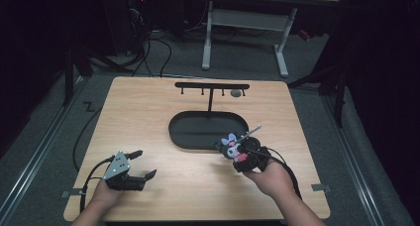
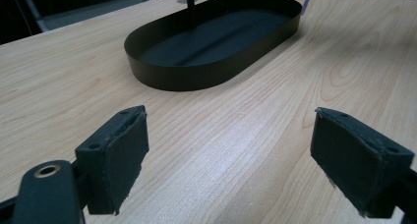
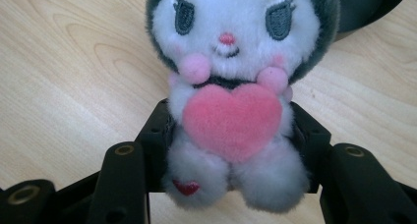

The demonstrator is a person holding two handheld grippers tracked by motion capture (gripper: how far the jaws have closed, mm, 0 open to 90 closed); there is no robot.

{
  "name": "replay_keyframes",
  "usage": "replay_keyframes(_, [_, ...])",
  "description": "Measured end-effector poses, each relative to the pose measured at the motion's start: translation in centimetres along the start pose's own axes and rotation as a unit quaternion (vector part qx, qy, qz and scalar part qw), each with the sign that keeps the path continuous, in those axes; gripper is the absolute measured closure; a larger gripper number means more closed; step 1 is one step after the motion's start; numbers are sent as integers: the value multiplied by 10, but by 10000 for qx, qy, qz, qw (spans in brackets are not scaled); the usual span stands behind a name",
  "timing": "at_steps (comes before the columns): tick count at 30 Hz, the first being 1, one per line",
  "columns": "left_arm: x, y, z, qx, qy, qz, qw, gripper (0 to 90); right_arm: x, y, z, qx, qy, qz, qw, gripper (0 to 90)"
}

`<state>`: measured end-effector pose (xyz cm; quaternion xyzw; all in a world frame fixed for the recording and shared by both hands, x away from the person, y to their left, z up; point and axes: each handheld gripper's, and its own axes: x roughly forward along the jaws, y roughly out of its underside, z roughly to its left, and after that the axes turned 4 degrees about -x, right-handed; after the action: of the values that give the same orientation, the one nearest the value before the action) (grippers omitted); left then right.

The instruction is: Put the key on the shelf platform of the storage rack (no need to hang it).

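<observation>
Everything placed against the black oval tray at the middle of the wooden surface.

Right tool just off the tray's near right end, gripped in the person's right hand; jaws clamped on a small plush toy and pressing its body from both sides. In the right gripper view: plush toy facing the camera, white face under a dark hood, pink heart at the chest, a small red heart on one foot, jaw pads against its flanks, a dark curve of the tray behind at upper right. From above, a thin metal piece (possibly a chain or clip, too small to tell) sticking up from the toy toward the tray's right end.

Left tool well to the near left of the tray, held in the left hand; jaws spread wide, nothing between them. In the left gripper view: both pads far apart over bare wood, tray ahead beyond them.

Rising from the tray's far side, a black T-shaped stand with short hooks under its crossbar; a small grey object hanging or sitting near the bar's right end (cannot tell which).
</observation>
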<state>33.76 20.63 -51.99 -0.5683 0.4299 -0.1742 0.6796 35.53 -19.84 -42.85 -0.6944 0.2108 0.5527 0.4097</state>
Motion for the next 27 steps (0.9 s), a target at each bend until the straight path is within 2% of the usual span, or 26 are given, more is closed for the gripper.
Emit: replay_keyframes(27, [0, 0, 0, 11, 35, -5, 10000, 154, 17, -47, -19, 124, 32, 9, 9999, 480])
